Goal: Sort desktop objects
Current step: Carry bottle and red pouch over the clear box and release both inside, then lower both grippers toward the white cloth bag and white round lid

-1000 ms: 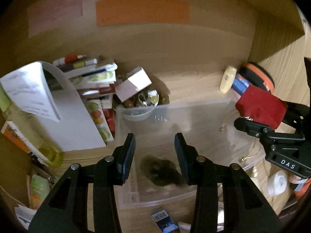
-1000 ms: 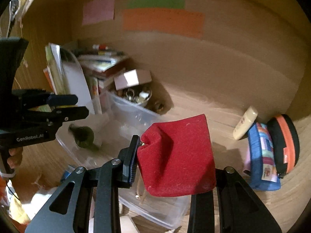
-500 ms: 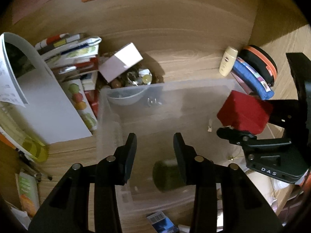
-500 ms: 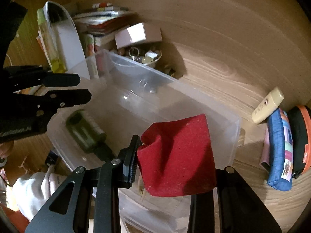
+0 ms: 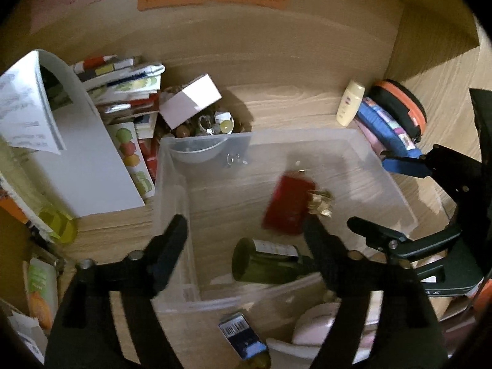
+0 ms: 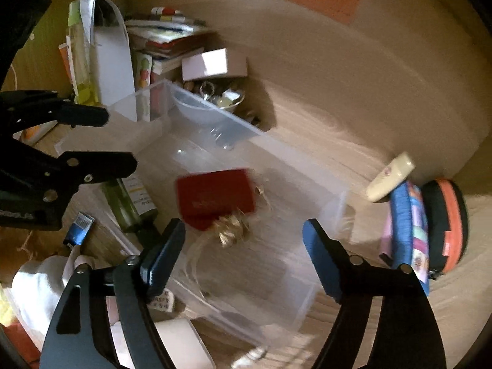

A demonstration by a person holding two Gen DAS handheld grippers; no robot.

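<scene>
Both claws were opening wide: the red pouch (image 6: 215, 195) had dropped from the right gripper (image 6: 244, 255) into the clear bin (image 6: 332, 203), beside the green bottle (image 5: 264, 261) under the empty left gripper (image 5: 246, 243).

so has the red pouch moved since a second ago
Yes. The red pouch has left the right gripper, whose jaws are opening with nothing between them, and dropped into the clear bin, beside the green bottle.

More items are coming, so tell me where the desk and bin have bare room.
Bare desk lies between the trinket bowl and the cream tube, behind the clear bin. The bin's left half is bare; red pouch and green bottle fill its right. The book stack corner is crowded.
</scene>
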